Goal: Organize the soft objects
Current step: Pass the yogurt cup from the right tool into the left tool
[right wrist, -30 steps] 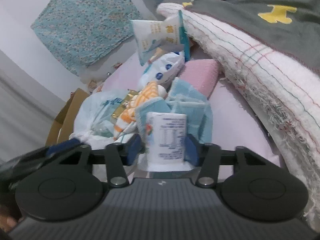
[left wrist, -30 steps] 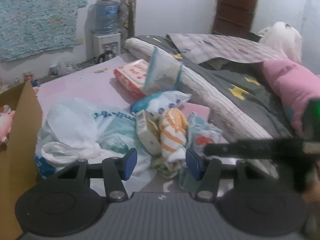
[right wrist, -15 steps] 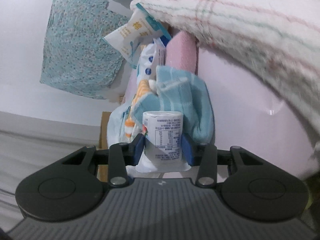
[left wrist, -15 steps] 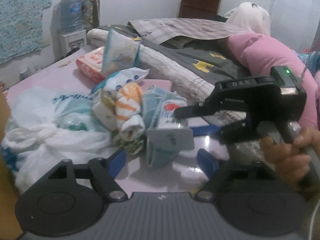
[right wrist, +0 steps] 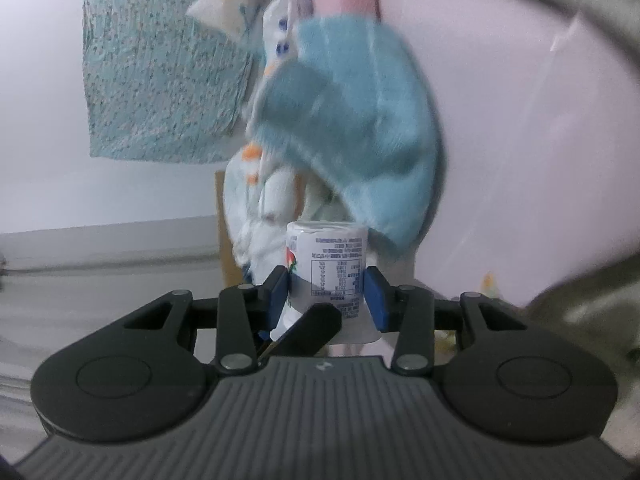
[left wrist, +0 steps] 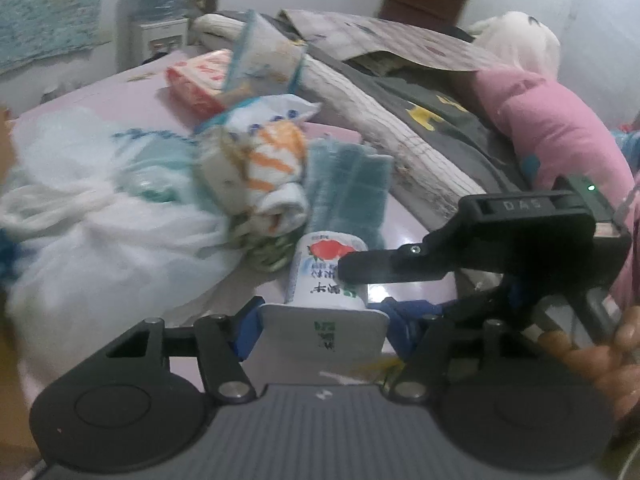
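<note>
Right gripper point(right wrist: 326, 294): blue pads pressed on both sides of the white pouch point(right wrist: 326, 264) — a firm hold at its lower body.
Left gripper point(left wrist: 320, 326): jaws have just been closing; the pouch's flat sealed bottom edge sits between the blue pads, which look to touch its two ends, though blur makes it hard to be sure.
White pouch: small, printed with a red fruit and dark text; held over the pink bed sheet point(left wrist: 120, 96), just in front of the heap of soft things.
Blue towel point(left wrist: 348, 184): folded, lying right behind the pouch, close against the orange-striped cloth point(left wrist: 276, 160).
White plastic bag point(left wrist: 100, 216): crumpled — spread toward the left edge of the bed.
Red-and-white packet point(left wrist: 200, 76): farther back on the sheet, with a pale snack bag point(left wrist: 264, 56) leaning beside it.
Rolled blanket point(left wrist: 384, 128): runs along the right side of the heap.
Person's hand point(left wrist: 592, 364): wrapped around the right gripper's handle.
</note>
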Demonstrator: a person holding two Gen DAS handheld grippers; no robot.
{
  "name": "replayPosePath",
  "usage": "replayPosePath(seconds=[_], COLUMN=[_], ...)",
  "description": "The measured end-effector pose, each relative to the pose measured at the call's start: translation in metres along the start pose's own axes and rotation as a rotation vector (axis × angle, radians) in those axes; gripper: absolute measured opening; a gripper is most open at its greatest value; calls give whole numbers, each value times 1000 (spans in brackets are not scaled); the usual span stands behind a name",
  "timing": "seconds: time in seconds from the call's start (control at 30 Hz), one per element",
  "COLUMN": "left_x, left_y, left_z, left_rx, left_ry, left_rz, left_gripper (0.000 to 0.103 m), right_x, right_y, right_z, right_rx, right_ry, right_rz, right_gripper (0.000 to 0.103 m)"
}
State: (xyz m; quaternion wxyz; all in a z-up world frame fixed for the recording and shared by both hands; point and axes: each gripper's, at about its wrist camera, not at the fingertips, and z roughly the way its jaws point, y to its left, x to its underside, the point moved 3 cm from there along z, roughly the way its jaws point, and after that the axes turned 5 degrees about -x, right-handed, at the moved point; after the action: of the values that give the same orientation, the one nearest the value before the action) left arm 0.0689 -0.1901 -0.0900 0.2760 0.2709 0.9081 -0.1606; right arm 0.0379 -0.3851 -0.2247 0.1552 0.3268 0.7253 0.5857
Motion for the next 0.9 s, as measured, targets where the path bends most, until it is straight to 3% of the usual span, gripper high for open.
replayPosePath(seconds=[0.17, 0.3, 0.37, 0.47, 0.67, 0.9], left_x=[10, 18, 19, 15, 2, -9], left_y=[19, 39, 46, 47, 43, 39], left_z=[-22, -13, -5, -7, 5, 28], left_rx=[-96, -120, -143, -145, -179, -169], left_ry=[61, 138, 167, 143, 129, 154], left_rz=[-23, -83, -108, -99, -69, -63], left_gripper=[64, 64, 64, 64, 63, 63], right_x=[14, 18, 17, 9, -6, -23], right_y=[-9, -16, -12, -4, 6, 32], right_z=[40, 61, 59, 48, 19, -19], right_rx=[-39, -6, 1, -1, 7, 122], right_ry=[128, 154, 130, 78, -11, -87], right_rz=[116, 136, 109, 58, -25, -251], right_gripper=[44, 47, 50, 56, 58, 58])
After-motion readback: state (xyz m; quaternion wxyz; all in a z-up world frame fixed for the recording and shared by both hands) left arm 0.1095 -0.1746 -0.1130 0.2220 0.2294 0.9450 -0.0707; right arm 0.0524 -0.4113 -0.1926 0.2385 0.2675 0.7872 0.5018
